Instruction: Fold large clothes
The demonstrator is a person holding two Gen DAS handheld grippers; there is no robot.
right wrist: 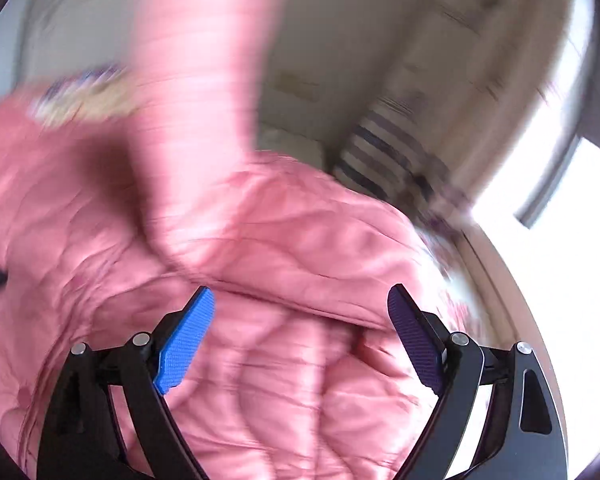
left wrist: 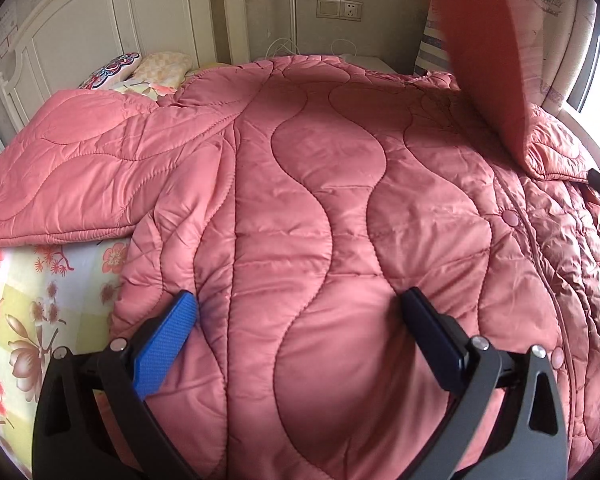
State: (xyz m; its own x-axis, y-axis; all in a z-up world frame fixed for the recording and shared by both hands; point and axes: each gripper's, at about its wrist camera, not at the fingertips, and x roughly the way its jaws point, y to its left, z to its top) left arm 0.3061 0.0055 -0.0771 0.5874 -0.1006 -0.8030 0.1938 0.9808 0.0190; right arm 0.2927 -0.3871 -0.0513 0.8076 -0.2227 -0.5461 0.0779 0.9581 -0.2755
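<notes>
Fingers [left wrist: 186,312] of both grippers spread wide over pink coat [left wrist: 300,200], gripping nothing.

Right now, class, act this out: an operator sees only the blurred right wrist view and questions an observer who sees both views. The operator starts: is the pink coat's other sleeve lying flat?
Observer: Yes. The other sleeve lies spread flat, out to the side over the floral sheet.
Operator: What is the left tool doing?
Observer: The left tool is open, with its fingertips on the coat, and it grips nothing.
Operator: Can you see any fastenings?
Observer: Yes. Round snaps run along the front edge, on the side nearer your tool.
</notes>
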